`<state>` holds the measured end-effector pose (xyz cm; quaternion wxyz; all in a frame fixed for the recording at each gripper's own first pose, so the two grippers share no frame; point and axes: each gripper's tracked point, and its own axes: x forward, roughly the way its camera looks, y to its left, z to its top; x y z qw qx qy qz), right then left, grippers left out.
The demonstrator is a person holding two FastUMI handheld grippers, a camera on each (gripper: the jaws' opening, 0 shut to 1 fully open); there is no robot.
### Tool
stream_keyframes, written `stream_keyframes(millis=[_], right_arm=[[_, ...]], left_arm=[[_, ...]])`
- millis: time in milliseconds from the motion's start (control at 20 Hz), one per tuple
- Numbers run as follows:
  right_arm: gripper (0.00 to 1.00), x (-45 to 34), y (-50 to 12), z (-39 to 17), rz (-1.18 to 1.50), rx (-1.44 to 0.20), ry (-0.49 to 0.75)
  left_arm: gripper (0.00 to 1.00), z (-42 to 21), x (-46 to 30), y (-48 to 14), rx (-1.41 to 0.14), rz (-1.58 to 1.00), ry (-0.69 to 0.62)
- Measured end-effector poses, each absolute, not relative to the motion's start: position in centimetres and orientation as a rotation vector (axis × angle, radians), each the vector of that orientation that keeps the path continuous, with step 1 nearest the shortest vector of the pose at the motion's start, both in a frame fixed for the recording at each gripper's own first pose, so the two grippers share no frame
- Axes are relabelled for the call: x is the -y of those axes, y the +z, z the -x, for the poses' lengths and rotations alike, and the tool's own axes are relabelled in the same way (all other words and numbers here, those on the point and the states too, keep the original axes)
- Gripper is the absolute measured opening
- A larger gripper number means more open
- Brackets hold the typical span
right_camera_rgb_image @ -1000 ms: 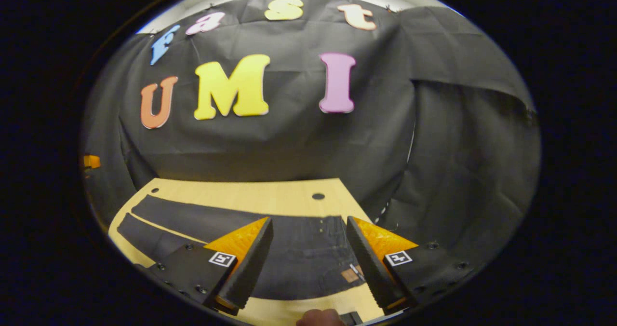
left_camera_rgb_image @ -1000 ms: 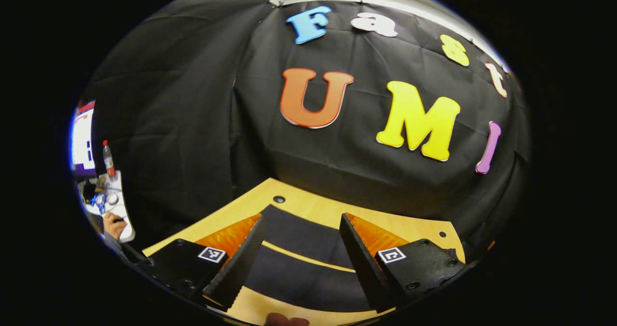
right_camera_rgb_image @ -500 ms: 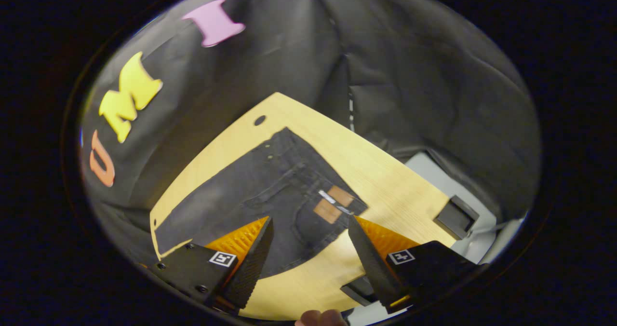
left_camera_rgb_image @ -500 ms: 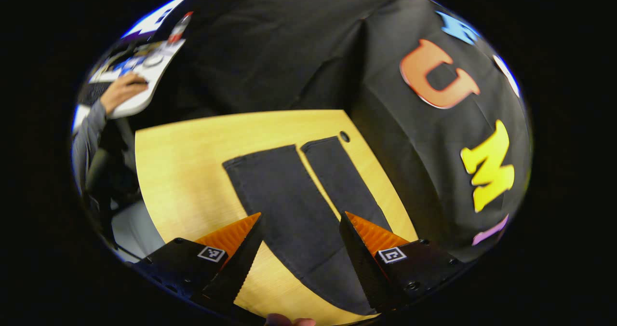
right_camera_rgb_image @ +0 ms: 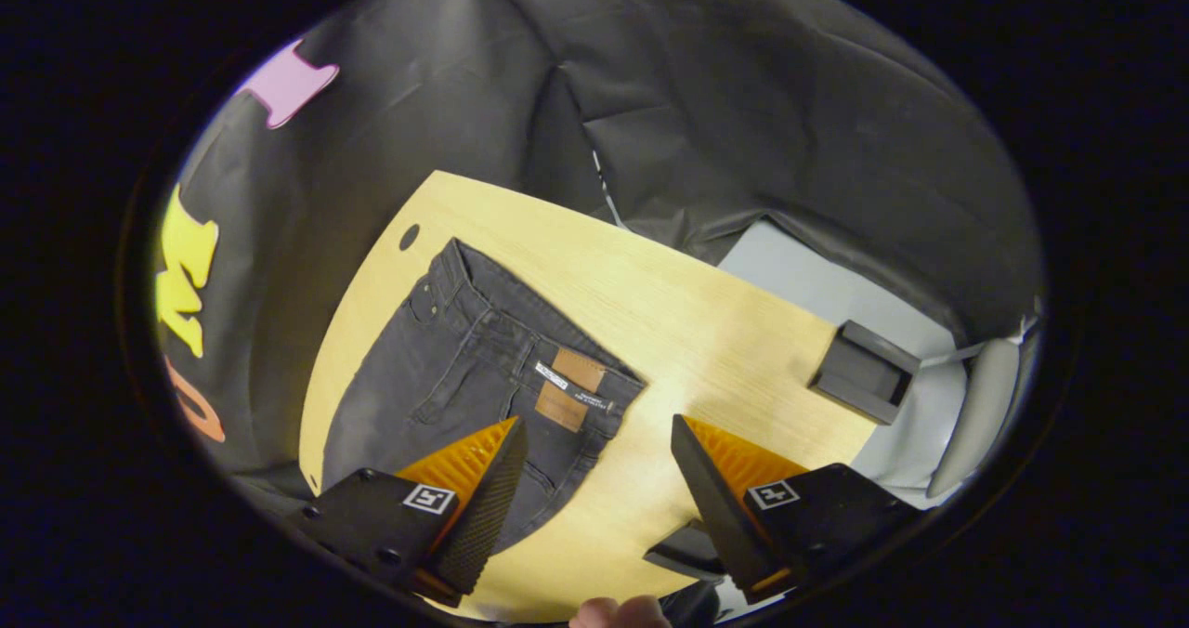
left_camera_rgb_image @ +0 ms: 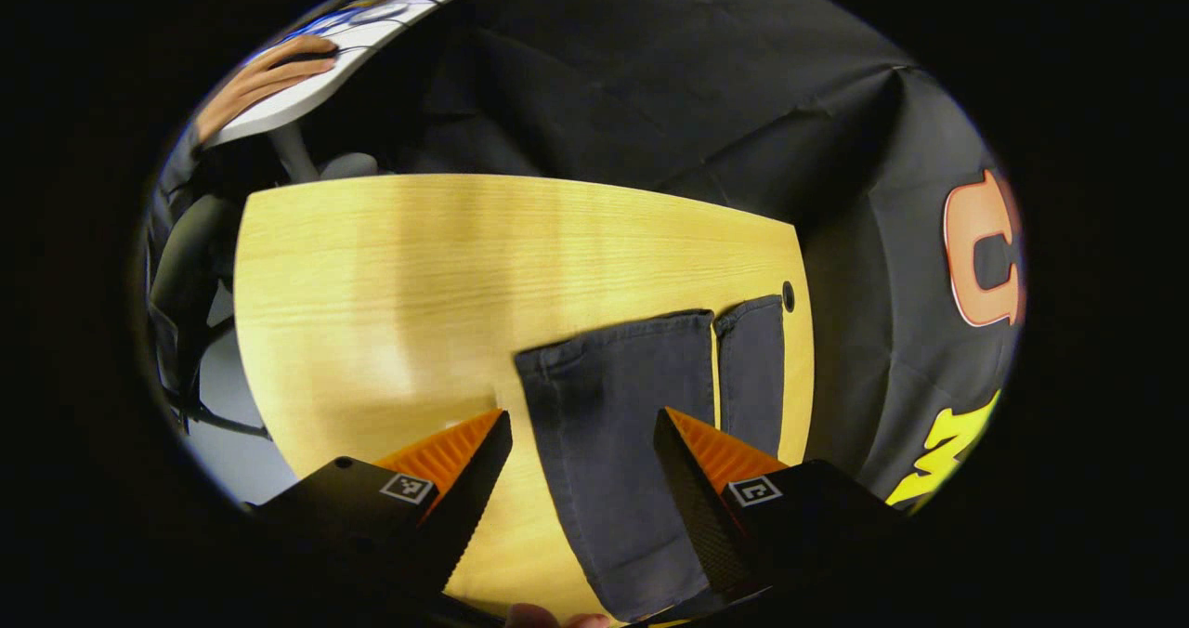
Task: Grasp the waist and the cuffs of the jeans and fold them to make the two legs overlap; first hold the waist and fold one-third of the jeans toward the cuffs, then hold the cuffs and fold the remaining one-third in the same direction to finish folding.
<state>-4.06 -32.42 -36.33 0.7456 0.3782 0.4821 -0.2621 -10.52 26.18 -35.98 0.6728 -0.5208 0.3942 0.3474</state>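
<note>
On the light wooden table [left_camera_rgb_image: 372, 266], the dark jeans [right_camera_rgb_image: 437, 368] lie flat and unfolded. Right gripper view: the waist [right_camera_rgb_image: 539, 331] faces the open tabletop; two tan patches [right_camera_rgb_image: 568, 386] and a small white label [right_camera_rgb_image: 551, 374] sit at the waistband. The printing on the label is too small to read. A round hole [right_camera_rgb_image: 410, 236] in the table lies just beyond the waist corner. A black box [right_camera_rgb_image: 864, 372] stands at the far table edge, well apart from the jeans.

Left gripper view: the two cuffs [left_camera_rgb_image: 650, 331] lie side by side, a thin strip of table showing between the legs. A second hole [left_camera_rgb_image: 788, 295] lies just beside the narrower leg.

Left gripper [left_camera_rgb_image: 581, 507]: jaws spread wide, holding nothing, poised over the wider leg. Right gripper [right_camera_rgb_image: 599, 507]: jaws spread wide, holding nothing, poised over the waist edge and bare table. Each finger block carries a small square black-and-white marker [left_camera_rgb_image: 753, 491]; no legible text.

Beyond the table, another person's hand [left_camera_rgb_image: 269, 75] rests on a white desk [left_camera_rgb_image: 316, 71].
</note>
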Motion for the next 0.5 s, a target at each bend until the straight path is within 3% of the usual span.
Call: stream_keyframes(millis=[500], right_arm=[[0.98, 32.6, -37.5, 3.4, -0.871, -1.121, -0.639]], left_arm=[[0.99, 8.8, -27.4, -38.2, -1.072, 1.121, 0.833]])
